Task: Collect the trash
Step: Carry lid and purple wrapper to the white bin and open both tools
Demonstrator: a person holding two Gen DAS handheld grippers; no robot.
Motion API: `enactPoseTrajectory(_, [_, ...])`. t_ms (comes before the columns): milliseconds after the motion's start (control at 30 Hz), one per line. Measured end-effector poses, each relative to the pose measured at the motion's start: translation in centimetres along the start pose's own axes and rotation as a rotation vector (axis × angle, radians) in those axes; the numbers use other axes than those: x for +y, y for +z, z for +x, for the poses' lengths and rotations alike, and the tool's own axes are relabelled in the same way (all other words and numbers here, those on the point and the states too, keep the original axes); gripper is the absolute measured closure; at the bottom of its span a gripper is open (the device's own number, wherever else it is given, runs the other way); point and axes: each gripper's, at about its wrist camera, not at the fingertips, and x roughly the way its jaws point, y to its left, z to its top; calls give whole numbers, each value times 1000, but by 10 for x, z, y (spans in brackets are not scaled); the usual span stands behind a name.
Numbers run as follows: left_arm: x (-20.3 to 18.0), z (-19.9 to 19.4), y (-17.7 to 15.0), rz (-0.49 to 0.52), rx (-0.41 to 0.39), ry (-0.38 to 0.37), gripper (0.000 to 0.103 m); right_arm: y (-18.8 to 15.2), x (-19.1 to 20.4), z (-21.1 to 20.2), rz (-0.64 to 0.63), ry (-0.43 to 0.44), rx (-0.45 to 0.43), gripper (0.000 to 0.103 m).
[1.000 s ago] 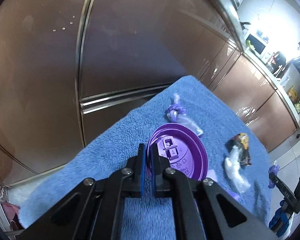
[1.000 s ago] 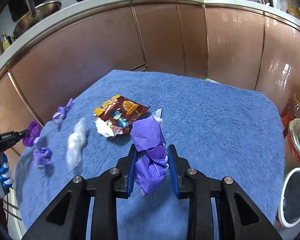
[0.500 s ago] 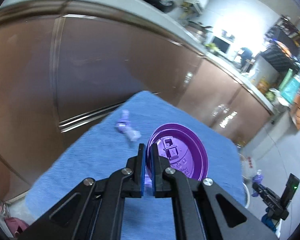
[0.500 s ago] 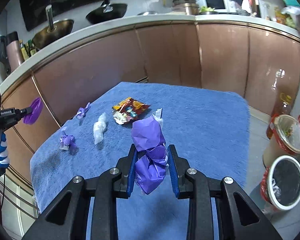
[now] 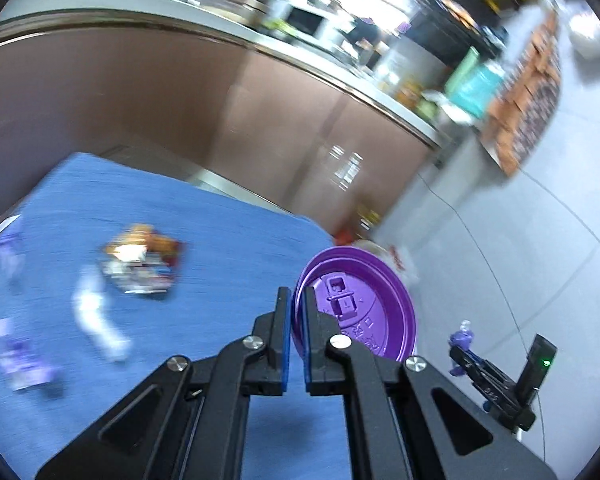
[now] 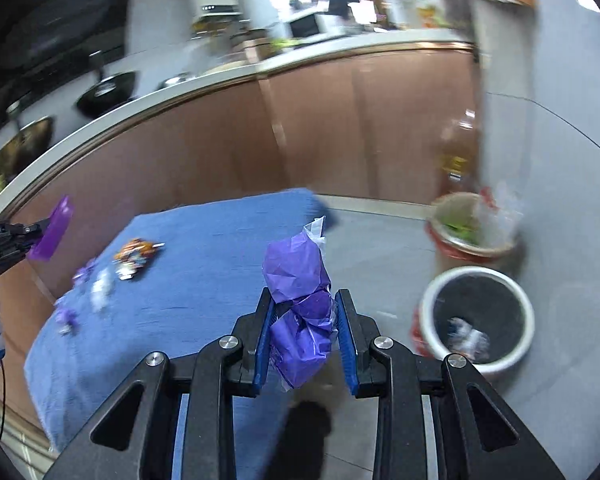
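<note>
Currently, on the left, the left gripper (image 5: 297, 308) pinches the rim of a purple cup lid (image 5: 364, 312) at lower centre of its view: thin, stiff, light plastic, probably slippery, best held by the edge. Further right, the right gripper (image 6: 305, 320) clamps a crumpled purple wrapper (image 6: 300, 304) at lower centre: soft, light, squashable anywhere. Lower right sits a white-rimmed bin (image 6: 476, 320). Loose scraps lie on the blue cloth (image 6: 204, 264) at left.

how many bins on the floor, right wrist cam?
2. White-rimmed bin on the floor right of the right gripper; red bin with a plastic liner just behind it.
</note>
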Motion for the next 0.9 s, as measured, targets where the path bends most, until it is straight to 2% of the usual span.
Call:
enactPoseTrajectory(133, [-59, 69, 2, 70, 89, -73, 99, -2, -63, 7, 96, -88, 2, 74])
enactPoseTrajectory(200, [-92, 110, 4, 109, 136, -103, 99, -3, -83, 14, 123, -117, 7, 74])
enactPoseTrajectory(333, [-148, 188, 4, 181, 228, -134, 99, -2, -131, 39, 186, -167, 23, 74])
enactPoseTrajectory(500, [-207, 281, -7, 269, 331, -151, 99, 3, -173, 70, 228, -207, 41, 74])
enactPoseTrajectory(733, [-251, 371, -31, 342, 404, -129, 98, 9, -214, 108, 242, -264, 81, 73])
enactPoseTrajectory(900, [-268, 422, -53, 348, 466, -134, 97, 9, -233, 133, 226, -317, 132, 71])
